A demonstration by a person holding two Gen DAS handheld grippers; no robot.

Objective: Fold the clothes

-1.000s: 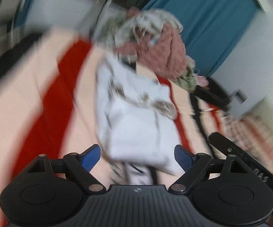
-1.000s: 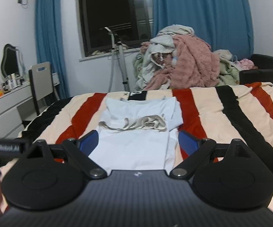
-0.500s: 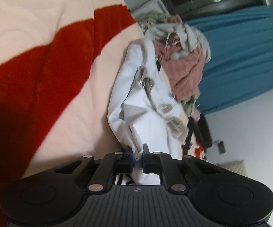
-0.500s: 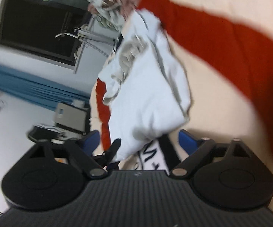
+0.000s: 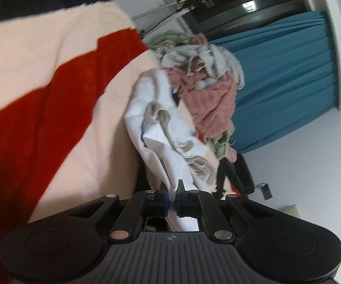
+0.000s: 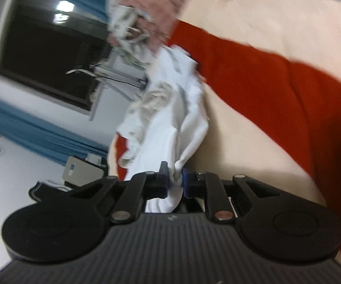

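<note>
Both grippers have hold of the near edge of the white shirt (image 5: 161, 142), which lies rumpled on the striped bed (image 5: 52, 108), its far end reaching toward the heap of laundry (image 5: 208, 90) by the blue curtain (image 5: 284, 75). The step looks like picking up the hem for a fold, and to do it well I'd say the two corners should rise together and level, with the cloth drawn gently taut between them so the beige trim (image 5: 165, 123) and the wrinkles flatten before the edge is carried over toward the far end; a lopsided lift would likely drag the shirt askew on the blanket. The left gripper (image 5: 172, 195) is clenched, its fingers (image 5: 182, 197) pinching a thin fold of white cloth that runs down between them. The right gripper (image 6: 175, 184) is closing at this moment, its fingers (image 6: 162, 184) already pressing a thicker bunch of the shirt (image 6: 170, 123), with fabric hanging below the pinch. That view is blurred, so how much cloth it has gathered is hard to tell.
</note>
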